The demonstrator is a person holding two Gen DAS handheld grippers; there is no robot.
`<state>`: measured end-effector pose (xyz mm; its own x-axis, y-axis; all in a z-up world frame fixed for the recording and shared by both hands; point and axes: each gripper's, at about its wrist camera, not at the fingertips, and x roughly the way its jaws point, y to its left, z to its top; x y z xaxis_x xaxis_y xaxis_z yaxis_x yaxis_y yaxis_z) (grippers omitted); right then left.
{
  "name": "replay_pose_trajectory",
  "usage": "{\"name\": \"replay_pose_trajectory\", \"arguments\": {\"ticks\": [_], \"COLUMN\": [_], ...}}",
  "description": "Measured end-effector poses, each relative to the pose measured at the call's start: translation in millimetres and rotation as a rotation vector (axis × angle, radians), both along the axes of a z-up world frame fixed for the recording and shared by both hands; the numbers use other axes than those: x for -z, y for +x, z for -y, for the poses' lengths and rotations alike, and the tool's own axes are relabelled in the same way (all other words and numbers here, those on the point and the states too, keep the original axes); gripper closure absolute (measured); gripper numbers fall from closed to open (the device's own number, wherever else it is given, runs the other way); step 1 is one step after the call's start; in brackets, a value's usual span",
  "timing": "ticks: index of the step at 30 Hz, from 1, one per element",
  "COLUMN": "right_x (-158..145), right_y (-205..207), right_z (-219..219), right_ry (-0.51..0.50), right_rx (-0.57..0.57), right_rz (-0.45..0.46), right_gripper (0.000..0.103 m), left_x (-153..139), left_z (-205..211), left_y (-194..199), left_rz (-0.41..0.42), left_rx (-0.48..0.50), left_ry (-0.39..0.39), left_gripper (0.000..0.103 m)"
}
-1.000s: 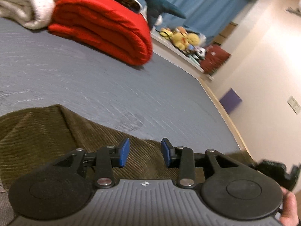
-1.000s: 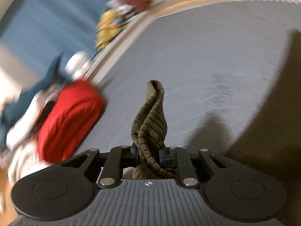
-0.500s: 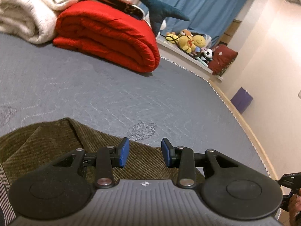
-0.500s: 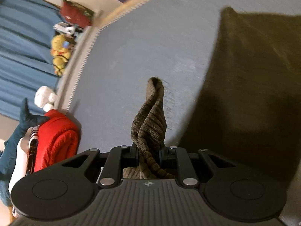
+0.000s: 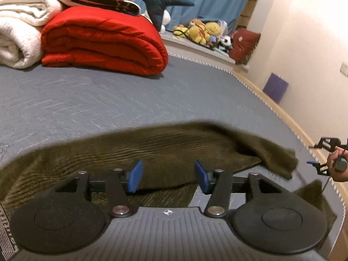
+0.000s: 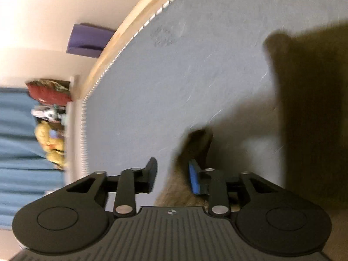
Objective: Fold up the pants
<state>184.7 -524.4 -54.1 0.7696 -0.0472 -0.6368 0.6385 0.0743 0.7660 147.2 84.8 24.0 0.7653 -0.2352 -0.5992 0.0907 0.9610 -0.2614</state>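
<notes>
Olive corduroy pants (image 5: 163, 143) lie on the grey mattress (image 5: 108, 100), one part folded over the rest, with a loose corner at the right. My left gripper (image 5: 168, 174) hovers just over the near edge of the fold; its jaws are opening and nothing is pinched between the blue pads. In the right wrist view my right gripper (image 6: 174, 176) is opening too. A blurred fold of the pants (image 6: 199, 143) stands between its jaws and leans on the right pad, while the left pad is apart from it. A hand holds the right gripper (image 5: 314, 154) at the mattress's right edge.
A rolled red quilt (image 5: 104, 41), a white blanket (image 5: 19, 28) and a shark plush (image 5: 156, 0) are piled at the far end. Stuffed toys (image 5: 202, 32) sit on a ledge. The mattress edge (image 5: 271, 108) runs along the wall past a purple box (image 5: 275, 88).
The right gripper rolled, swung across the mattress and let go of the pinched cloth fold. The left jaws widened. A pant section now lies folded across in the left view.
</notes>
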Motion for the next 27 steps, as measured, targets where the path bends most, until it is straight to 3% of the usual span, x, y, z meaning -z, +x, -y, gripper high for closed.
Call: {"name": "replay_pose_trajectory", "arguments": {"ticks": [1,5,9,10,13,15,16,17,20,22,23,24,25,26,27], "right_x": [6.2,32.4,38.7,41.2,43.4,49.7,54.8,59.6,57.7,42.8,27.0,5.5,-13.0,-35.3,-52.7], "right_y": [0.3,-10.6,-1.0,4.5,28.6,40.9,47.6,50.9,58.1,66.3,72.9,81.7,91.9,104.6,116.1], "right_z": [0.4,6.0,-3.2,-4.8,-19.8,-26.8,-31.5,-36.1,-48.6,-48.1,-49.5,-50.6,-50.6,-48.9,-43.4], "right_ry": [-0.035,-0.128,-0.341,-0.364,-0.429,-0.428,-0.409,-0.388,-0.407,-0.325,-0.321,-0.332,-0.342,-0.348,-0.342], "right_rx": [-0.049,-0.182,-0.428,-0.496,-0.651,-0.702,-0.723,-0.758,-0.779,-0.774,-0.766,-0.756,-0.739,-0.707,-0.641], "right_rz": [0.012,0.103,0.088,0.089,0.075,0.035,0.013,-0.008,-0.116,-0.116,-0.11,-0.076,-0.032,0.017,0.067], "right_gripper": [0.05,0.05,0.049,0.048,0.03,0.03,0.035,0.059,0.091,0.092,0.092,0.092,0.092,0.095,0.097], "left_x": [4.0,24.5,45.8,50.4,65.6,78.2,85.0,91.4,108.0,118.0,122.4,126.6,128.8,128.5,126.4], "left_z": [1.3,11.1,30.4,36.4,57.7,73.4,80.7,87.5,100.0,105.6,107.3,108.1,108.9,108.4,106.3], "left_y": [1.5,6.7,11.0,12.8,21.1,28.8,33.3,36.7,46.4,49.4,50.4,51.5,52.4,53.7,55.6], "left_rz": [-0.007,-0.048,-0.06,-0.057,-0.041,-0.04,-0.044,-0.049,-0.07,-0.077,-0.079,-0.079,-0.068,-0.061,-0.064], "left_rx": [0.006,0.049,0.127,0.15,0.218,0.25,0.253,0.25,0.261,0.281,0.291,0.294,0.293,0.292,0.293], "left_ry": [0.007,0.03,0.087,0.092,0.12,0.158,0.187,0.217,0.291,0.333,0.357,0.39,0.426,0.449,0.465], "left_gripper": [0.044,0.044,0.044,0.044,0.043,0.039,0.038,0.038,0.038,0.039,0.048,0.065,0.073,0.09,0.093]}}
